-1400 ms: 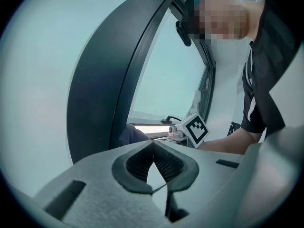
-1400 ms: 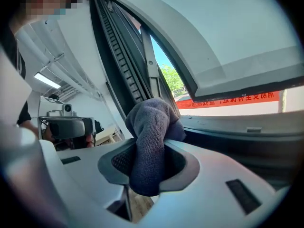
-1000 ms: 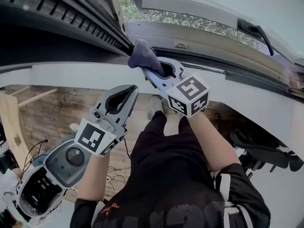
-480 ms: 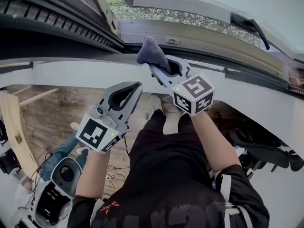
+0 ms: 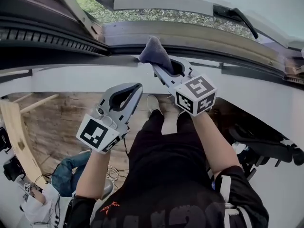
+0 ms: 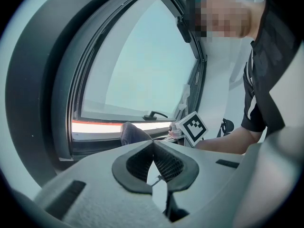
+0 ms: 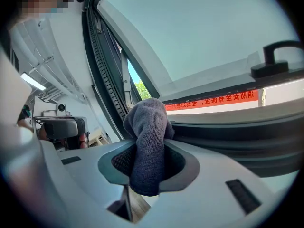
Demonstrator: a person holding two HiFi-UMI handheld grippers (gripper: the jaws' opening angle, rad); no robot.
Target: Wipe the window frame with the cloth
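The right tongs (image 5: 163, 66) point forward and up, well ahead of the body. Their jaws are clamped on a dark cloth (image 5: 153, 51) that bulges out past the tips. The right forearm (image 5: 214, 144) is bare and stretched nearly straight behind them. The left tongs (image 5: 137, 88) sit lower and nearer the body, jaws pressed together with nothing between them, pointing up and to the right. The left forearm (image 5: 92, 172), also bare, is held close beside the torso.
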